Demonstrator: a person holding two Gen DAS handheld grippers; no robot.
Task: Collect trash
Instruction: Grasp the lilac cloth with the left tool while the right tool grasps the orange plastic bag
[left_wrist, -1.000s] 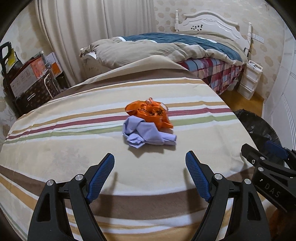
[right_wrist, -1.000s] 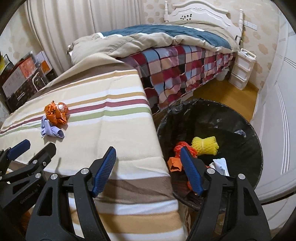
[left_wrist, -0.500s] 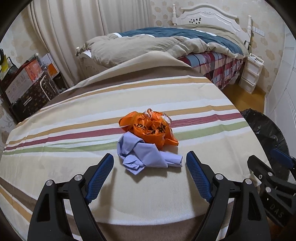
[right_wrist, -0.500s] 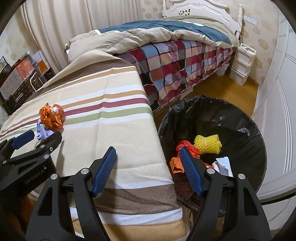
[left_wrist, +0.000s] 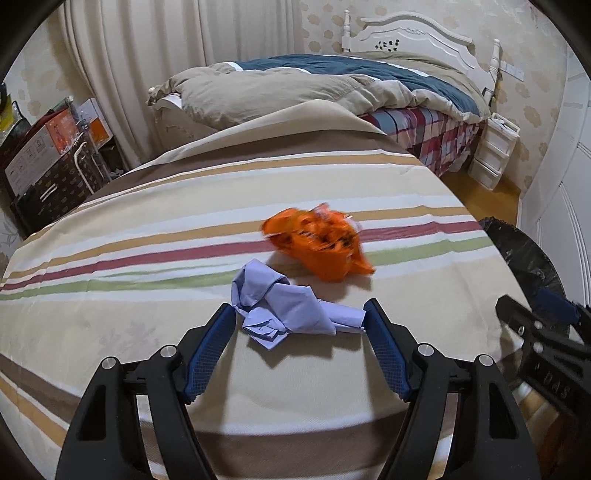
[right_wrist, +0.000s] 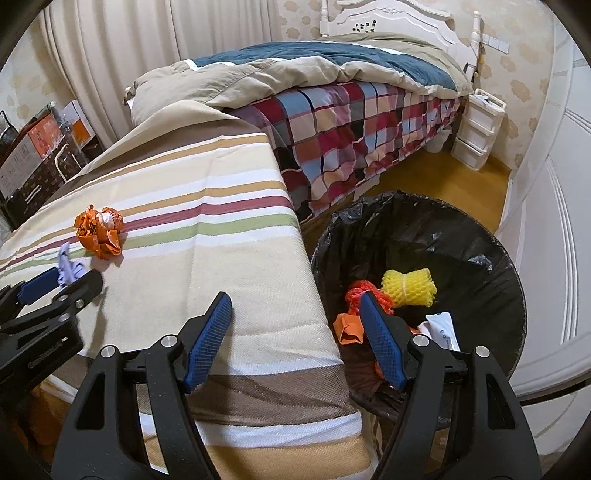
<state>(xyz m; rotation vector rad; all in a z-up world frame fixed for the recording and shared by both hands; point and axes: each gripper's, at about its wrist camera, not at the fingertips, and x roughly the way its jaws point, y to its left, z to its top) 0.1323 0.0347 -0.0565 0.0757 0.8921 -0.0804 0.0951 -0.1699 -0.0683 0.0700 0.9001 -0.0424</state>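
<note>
A crumpled pale purple paper (left_wrist: 284, 314) lies on the striped tablecloth (left_wrist: 147, 332). My left gripper (left_wrist: 298, 310) straddles it and its jaws are closing; the blue fingertips (left_wrist: 221, 325) sit right at the paper's two ends without squeezing it. Just behind it lies a crumpled orange plastic bag (left_wrist: 321, 247). The right wrist view shows the bag (right_wrist: 99, 236), the paper (right_wrist: 68, 267) and the left gripper (right_wrist: 64, 280) at the left. My right gripper (right_wrist: 295, 297) is open and empty, over the table's edge beside a black-lined bin (right_wrist: 406, 199).
The bin holds a yellow foam net (right_wrist: 408, 288), an orange net (right_wrist: 364, 291) and a white packet (right_wrist: 441, 330). A bed with a plaid cover (right_wrist: 351, 122) stands behind the table. Boxes (left_wrist: 40, 155) are stacked at the left and white drawers (right_wrist: 476, 129) at the right.
My left gripper moved forward over the table until the purple paper came between its fingers, and its jaws narrowed. The right gripper stayed where it was.
</note>
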